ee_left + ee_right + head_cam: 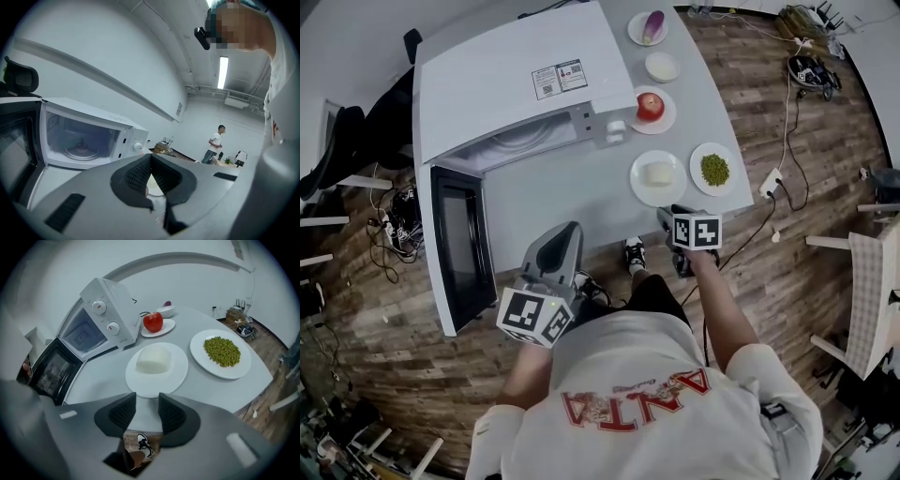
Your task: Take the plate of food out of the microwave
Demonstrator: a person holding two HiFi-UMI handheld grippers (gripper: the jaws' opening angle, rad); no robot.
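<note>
The white microwave (525, 84) stands on the white table (572, 187) with its door (459, 248) swung open. In the left gripper view its cavity (82, 140) holds only the glass turntable. A white plate (140, 383) with a white block of food (153, 359) lies on the table in front of the microwave, and its rim (639, 183) also shows from the head. My right gripper (147, 401) is open just short of that plate's near rim, with nothing between the jaws. It sits at the table's front edge (667, 214). My left gripper (567, 230) is shut and empty (150, 157), facing the microwave.
A plate of green peas (220, 352) lies right of the white food. Behind are an apple on a plate (153, 322), a small bowl (662, 66) and a plate with a purple vegetable (652, 26). Cables and a power strip (769, 183) lie on the wooden floor. A person (215, 143) stands far off.
</note>
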